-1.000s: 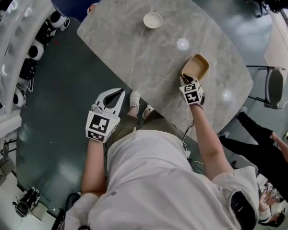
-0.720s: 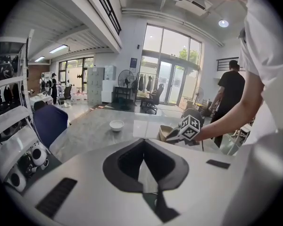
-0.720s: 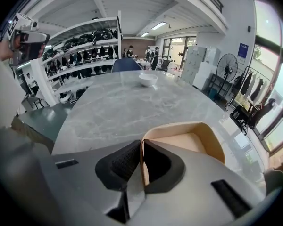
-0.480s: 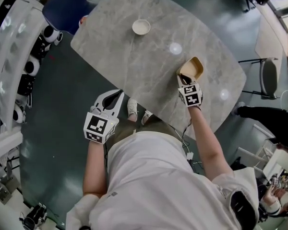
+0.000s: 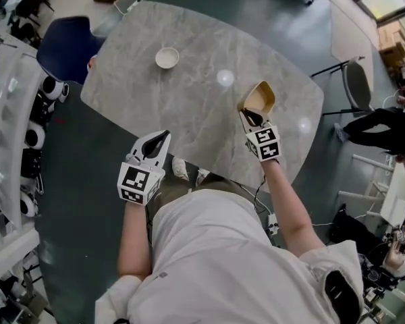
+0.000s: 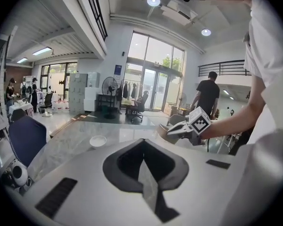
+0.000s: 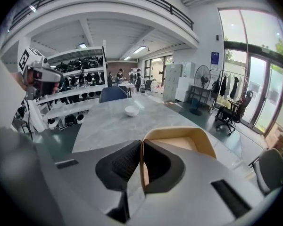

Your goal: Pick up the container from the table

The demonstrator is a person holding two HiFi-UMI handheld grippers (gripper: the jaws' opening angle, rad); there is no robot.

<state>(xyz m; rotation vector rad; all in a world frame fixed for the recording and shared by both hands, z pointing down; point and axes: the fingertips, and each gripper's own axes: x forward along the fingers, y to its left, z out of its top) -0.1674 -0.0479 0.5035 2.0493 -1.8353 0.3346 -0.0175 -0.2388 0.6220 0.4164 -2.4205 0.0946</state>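
The container (image 5: 258, 98) is a tan, open-topped box, lifted above the grey marble table (image 5: 189, 106). My right gripper (image 5: 250, 117) is shut on its near wall; in the right gripper view that thin wall stands between the two black pads, and the container (image 7: 188, 142) opens out beyond them. In the left gripper view the container (image 6: 167, 132) shows in the air at the right, held by the other gripper. My left gripper (image 5: 158, 140) hangs off the table's near edge over the floor, jaws together, nothing in them (image 6: 144, 161).
A small white bowl (image 5: 167, 57) sits on the far part of the table. A dark blue chair (image 5: 64, 46) stands at the table's far left. White shelving (image 5: 7, 113) runs along the left. A grey chair (image 5: 356, 85) and a person in black (image 5: 385, 130) are at the right.
My right gripper has lifted the container off the table. The left gripper has risen slightly. The head view has swung, so the table sits lower in the frame.
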